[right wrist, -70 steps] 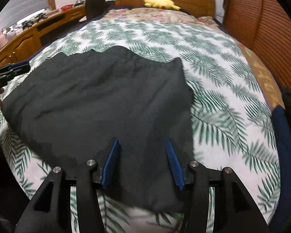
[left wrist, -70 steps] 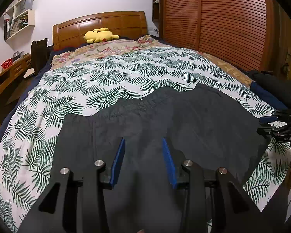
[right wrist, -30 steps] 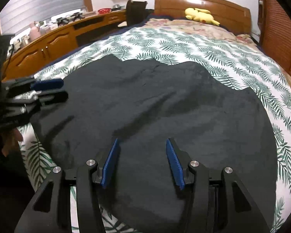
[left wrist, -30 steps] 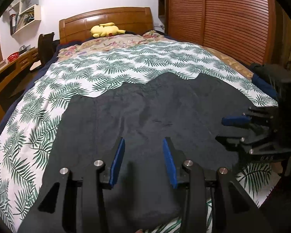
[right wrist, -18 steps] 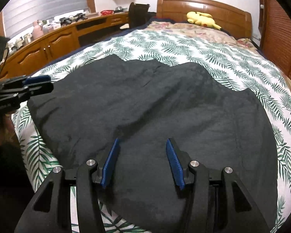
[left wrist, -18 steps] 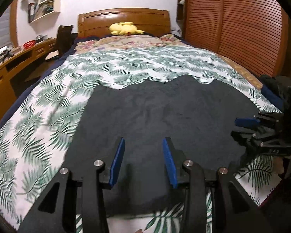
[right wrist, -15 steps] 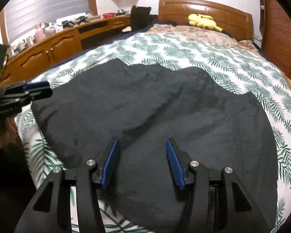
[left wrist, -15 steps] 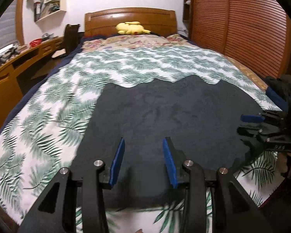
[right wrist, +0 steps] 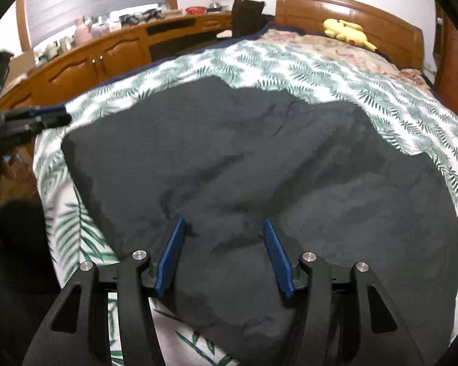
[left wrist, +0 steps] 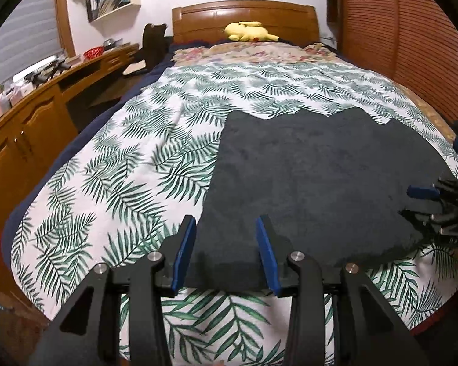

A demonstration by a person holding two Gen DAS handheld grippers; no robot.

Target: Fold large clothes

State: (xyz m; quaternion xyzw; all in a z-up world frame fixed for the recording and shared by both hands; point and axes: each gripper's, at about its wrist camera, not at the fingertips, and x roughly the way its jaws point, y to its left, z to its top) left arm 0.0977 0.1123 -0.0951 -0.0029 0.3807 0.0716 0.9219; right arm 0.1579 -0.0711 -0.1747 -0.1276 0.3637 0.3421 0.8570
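A dark garment (left wrist: 320,183), perhaps shorts, lies spread flat on the bed.

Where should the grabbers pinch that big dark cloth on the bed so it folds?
Probably at the two near corners of the dark garment, coming in from the foot of the bed. It lies flat on the leaf-print bedspread and its near edge sits just ahead of the left gripper and the opening right gripper.

Bed (left wrist: 198,21) with wooden headboard, covered by a palm-leaf sheet (left wrist: 131,164). A dark garment (left wrist: 314,177) lies flat at the near end; a yellow plush toy (left wrist: 248,31) rests by the headboard.
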